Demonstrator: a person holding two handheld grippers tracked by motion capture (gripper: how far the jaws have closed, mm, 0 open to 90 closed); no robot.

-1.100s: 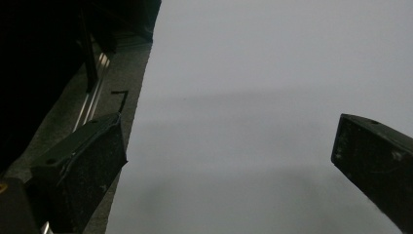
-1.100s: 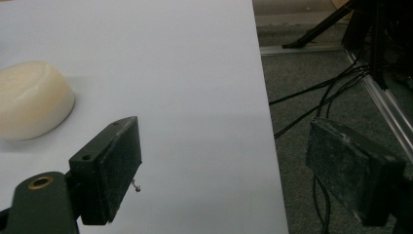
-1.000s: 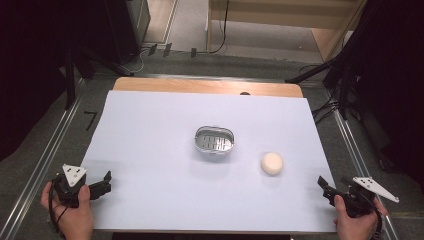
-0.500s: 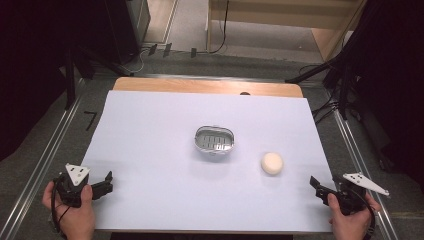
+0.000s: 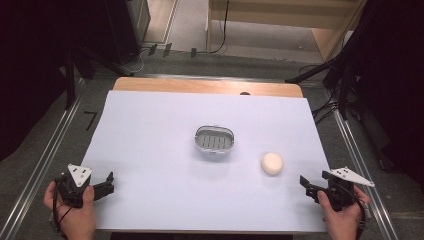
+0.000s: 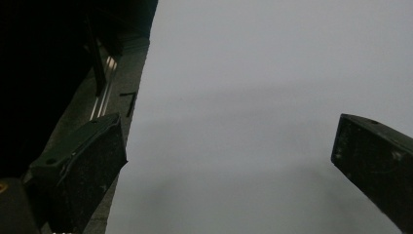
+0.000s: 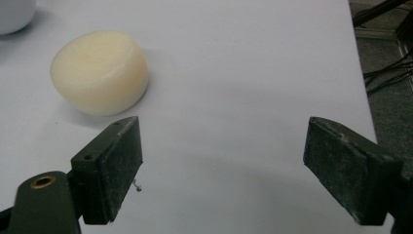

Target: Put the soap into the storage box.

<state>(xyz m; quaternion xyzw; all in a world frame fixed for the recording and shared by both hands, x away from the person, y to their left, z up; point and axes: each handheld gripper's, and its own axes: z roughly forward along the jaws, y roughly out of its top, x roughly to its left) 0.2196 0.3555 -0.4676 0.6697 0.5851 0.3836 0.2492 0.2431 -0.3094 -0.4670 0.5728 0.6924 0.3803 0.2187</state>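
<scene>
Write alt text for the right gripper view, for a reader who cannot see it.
A round, cream-coloured soap bar lies on a white table sheet, ahead and to the left of the right gripper, whose two black jaws stand wide apart with nothing between them. A white dish edge shows at the top left corner, and dark cables lie past the sheet's right edge.

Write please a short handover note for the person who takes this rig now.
Left gripper: open, holds nothing, at the near left of the white table cover.
Right gripper: open, holds nothing, at the near right, aimed toward the round soap bar.
The soap bar lies on the cover, right of the empty metal soap dish.
Done: nothing.
Left: probably grasp the soap and put it in the dish.
</scene>
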